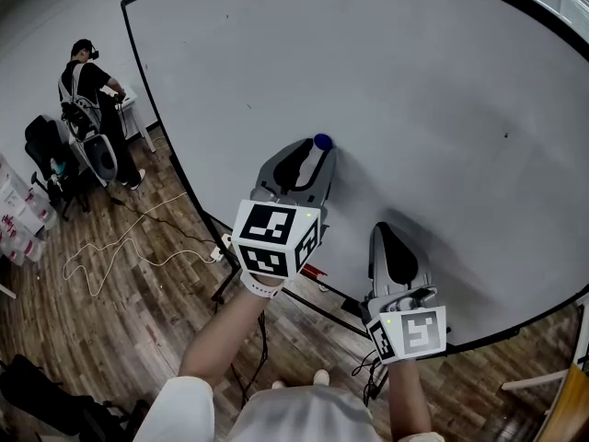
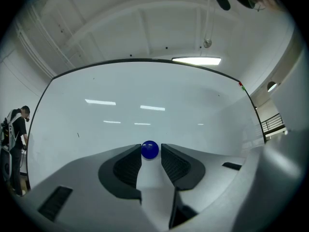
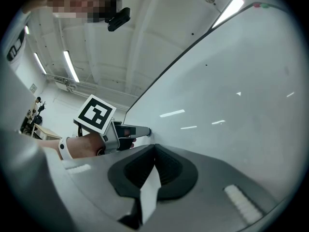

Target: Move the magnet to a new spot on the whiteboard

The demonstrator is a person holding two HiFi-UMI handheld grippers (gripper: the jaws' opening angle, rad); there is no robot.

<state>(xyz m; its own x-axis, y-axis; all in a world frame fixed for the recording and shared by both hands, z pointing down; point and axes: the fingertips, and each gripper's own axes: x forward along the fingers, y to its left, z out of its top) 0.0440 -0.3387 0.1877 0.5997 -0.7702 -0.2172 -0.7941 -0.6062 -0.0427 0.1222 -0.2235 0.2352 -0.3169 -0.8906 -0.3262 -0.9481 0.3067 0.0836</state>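
Magnet [image 1: 322, 142] on whiteboard [image 1: 414, 72], frame centre | left gripper [image 2: 151, 150] jaws apart, flanking magnet, slight gap | right gripper [image 3: 154, 149] closed, empty, lower right

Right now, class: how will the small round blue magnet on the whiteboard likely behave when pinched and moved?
The small round blue magnet looks hard and glossy, so it may slip between the pads of the left gripper. It clings to the upright whiteboard unaided, so it probably resists pulling off. Dropped, it could roll.
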